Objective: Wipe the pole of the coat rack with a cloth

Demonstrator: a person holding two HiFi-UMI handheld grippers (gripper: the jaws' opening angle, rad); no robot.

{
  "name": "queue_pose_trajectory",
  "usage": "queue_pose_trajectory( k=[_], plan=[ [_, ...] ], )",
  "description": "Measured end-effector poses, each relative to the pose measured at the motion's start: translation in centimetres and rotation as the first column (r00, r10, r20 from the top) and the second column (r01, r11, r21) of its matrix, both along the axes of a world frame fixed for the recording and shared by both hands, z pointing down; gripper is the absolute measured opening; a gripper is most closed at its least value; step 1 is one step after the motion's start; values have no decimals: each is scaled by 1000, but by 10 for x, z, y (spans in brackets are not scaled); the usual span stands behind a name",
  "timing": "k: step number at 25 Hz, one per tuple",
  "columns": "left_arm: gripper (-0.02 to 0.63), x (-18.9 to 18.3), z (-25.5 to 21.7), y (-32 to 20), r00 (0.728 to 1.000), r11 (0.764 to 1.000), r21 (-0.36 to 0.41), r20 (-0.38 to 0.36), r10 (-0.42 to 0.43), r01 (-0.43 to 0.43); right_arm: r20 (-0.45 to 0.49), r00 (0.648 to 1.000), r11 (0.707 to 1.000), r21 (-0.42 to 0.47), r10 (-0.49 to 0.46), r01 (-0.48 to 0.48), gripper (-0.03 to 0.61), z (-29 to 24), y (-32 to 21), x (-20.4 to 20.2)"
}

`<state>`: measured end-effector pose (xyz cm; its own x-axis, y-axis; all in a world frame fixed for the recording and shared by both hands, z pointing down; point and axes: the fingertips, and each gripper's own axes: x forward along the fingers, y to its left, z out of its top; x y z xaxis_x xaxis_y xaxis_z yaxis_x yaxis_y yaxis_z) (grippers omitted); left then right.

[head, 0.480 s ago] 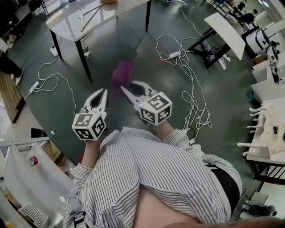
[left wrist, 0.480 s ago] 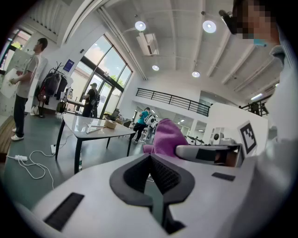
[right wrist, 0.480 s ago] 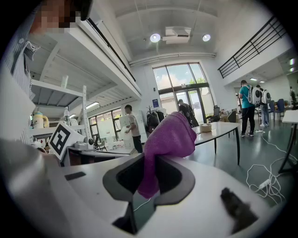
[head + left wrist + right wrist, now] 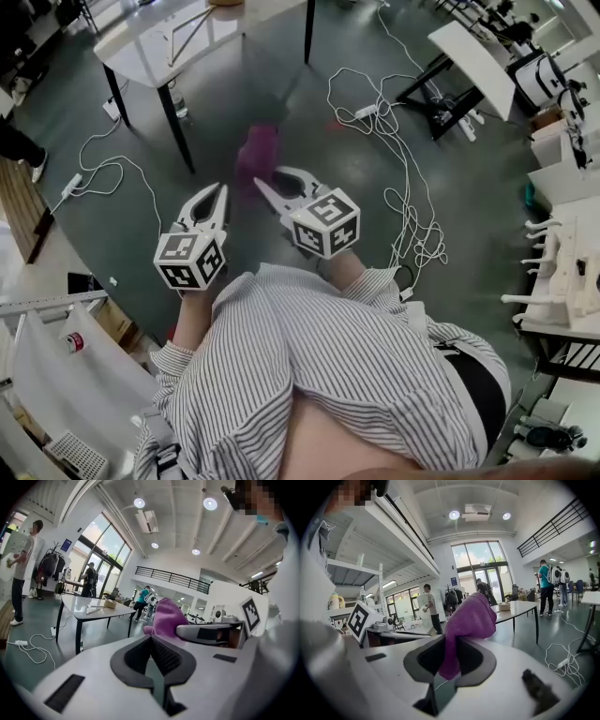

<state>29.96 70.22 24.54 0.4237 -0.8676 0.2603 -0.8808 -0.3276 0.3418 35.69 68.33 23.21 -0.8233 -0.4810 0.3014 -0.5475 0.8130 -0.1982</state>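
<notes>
My right gripper [image 4: 266, 180] is shut on a purple cloth [image 4: 258, 155], which bunches up past the jaw tips. In the right gripper view the cloth [image 4: 471, 616] hangs down between the closed jaws [image 4: 447, 639]. My left gripper [image 4: 217, 191] is held just left of it at about the same height, shut with nothing in it [image 4: 151, 637]. In the left gripper view the cloth [image 4: 165, 618] and the right gripper [image 4: 211, 632] lie close on the right. A coat rack hung with clothes [image 4: 452, 597] stands far off near the windows. Both grippers are held in front of the person's striped shirt [image 4: 319, 366].
A white table [image 4: 178, 37] with black legs stands ahead on the dark floor. White cables [image 4: 398, 141] and a power strip trail across the floor to the right. Another desk [image 4: 478, 56] and white shelving [image 4: 562, 272] are at the right. People [image 4: 23, 569] stand in the distance.
Both grippers have shifted only very slightly in the head view. The cloth stays in the right gripper and the left gripper stays shut.
</notes>
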Motion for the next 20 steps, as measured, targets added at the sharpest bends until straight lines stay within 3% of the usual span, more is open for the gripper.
queue_pose_trajectory(
  k=[15,20],
  plan=[
    [11,-39,7,-14,995,995,3,-14,98,-98,17,998,998,9,62,-62,64,11,-17,-43],
    [11,-40,10,-32,994,994,3,-24,106,-106,47,994,995,-18,101,-100,64,12,-36,-40]
  ],
)
